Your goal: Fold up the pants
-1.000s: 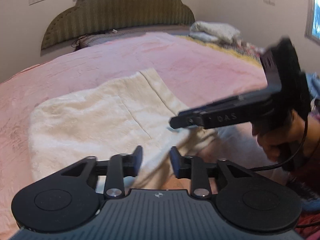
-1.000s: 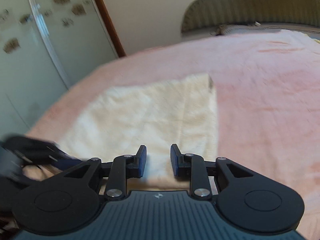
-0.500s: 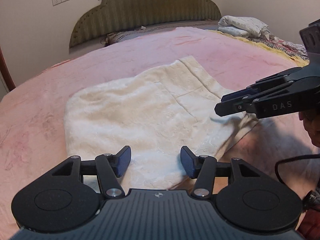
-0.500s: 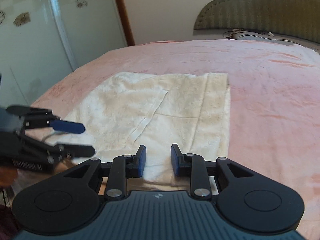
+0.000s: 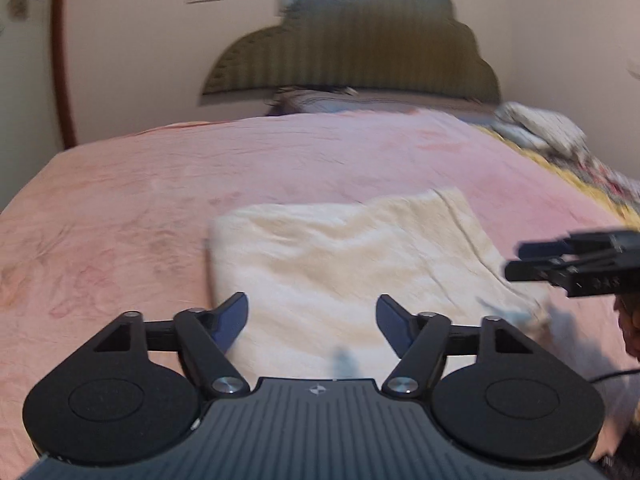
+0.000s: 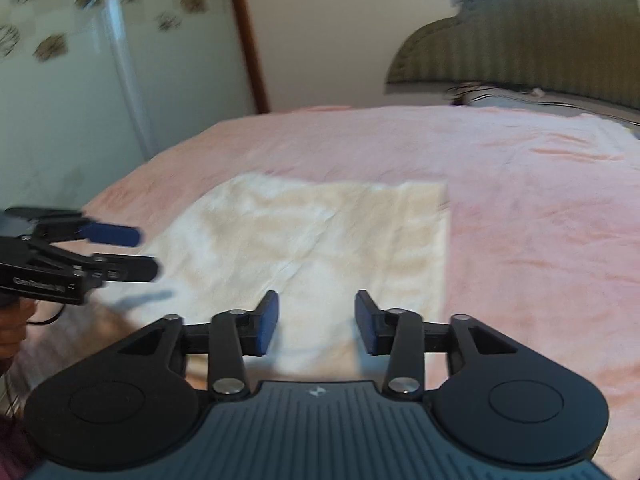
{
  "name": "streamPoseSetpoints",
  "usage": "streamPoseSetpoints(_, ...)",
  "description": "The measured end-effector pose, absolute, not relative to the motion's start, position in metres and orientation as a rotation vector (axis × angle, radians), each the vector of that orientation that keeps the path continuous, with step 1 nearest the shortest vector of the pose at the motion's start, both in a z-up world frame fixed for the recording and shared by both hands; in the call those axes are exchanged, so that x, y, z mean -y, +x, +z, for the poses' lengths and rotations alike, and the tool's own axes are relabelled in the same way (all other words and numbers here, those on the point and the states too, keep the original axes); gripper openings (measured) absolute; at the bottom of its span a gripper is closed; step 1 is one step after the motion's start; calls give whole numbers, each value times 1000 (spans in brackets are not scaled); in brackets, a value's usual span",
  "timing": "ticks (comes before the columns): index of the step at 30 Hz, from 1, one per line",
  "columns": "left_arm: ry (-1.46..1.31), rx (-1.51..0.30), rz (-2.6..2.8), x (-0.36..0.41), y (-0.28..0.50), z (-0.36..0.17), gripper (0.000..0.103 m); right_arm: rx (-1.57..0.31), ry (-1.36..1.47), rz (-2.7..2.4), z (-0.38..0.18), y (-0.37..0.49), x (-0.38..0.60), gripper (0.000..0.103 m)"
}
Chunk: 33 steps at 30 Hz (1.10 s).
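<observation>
On the pink bed, folded pants; both grippers' jaws just opened, empty.

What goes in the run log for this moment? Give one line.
pants: folded, flat on bed | left claw: just opened, empty | right claw: just opened, empty

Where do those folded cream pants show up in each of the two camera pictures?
Left wrist view: the pants lie centre-right, above the open left gripper.
Right wrist view: the pants lie centre, above the open right gripper.
Shared landmark: the headboard.
</observation>
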State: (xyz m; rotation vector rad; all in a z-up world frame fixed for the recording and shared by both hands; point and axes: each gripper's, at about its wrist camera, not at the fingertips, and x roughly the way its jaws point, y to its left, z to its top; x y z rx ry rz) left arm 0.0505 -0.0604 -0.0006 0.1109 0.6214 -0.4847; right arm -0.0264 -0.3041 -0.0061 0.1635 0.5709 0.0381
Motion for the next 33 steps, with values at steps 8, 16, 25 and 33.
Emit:
streamPoseSetpoints(8, -197, -859, -449, 0, 128, -28, 81, -644, 429, 63, -35, 7, 376, 57)
streamPoseSetpoints(16, -288, -956, -583, 0, 150, -49, 81, -722, 511, 258, -55, 36, 384, 59)
streamPoseSetpoints(25, -159, -918, -628, 46, 146, -50, 58, -721, 622, 368, -66, 74, 393, 40)
streamPoseSetpoints(33, 21, -710, -551, 60, 102, -21, 15, -631, 564, 371, -39, 50, 374, 22)
